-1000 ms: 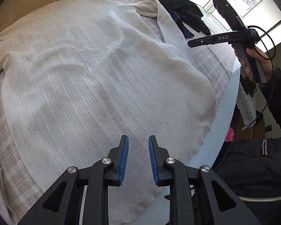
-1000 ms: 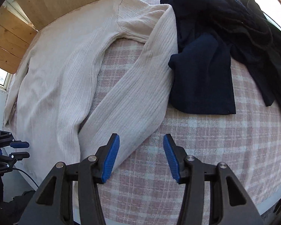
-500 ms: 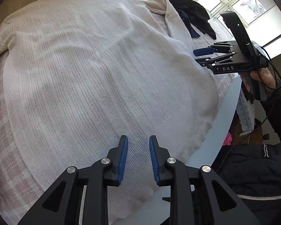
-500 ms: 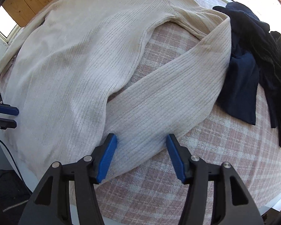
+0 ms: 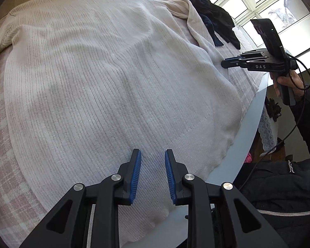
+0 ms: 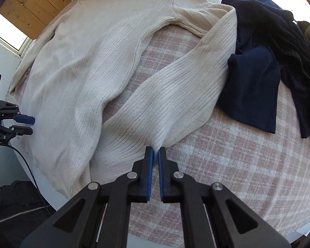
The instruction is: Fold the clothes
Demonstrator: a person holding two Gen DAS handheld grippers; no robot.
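Pinching cream sweater sleeve (image 6: 167, 103), right tool (image 6: 154, 155) clamped

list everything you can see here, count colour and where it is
sweater: one, cream ribbed knit, spread flat across the blanket, sleeve folded back toward the near edge
dark clothes: a pile, navy and black, count unclear, beside the sleeve near the window
blanket: one, pink and white plaid, under all the clothes
wooden panel: light brown, behind the bed
left gripper: black with blue pads, open, over the sweater's hem
right gripper: black with blue pads, shut on the sleeve
person's hand: one, holding the right gripper's handle
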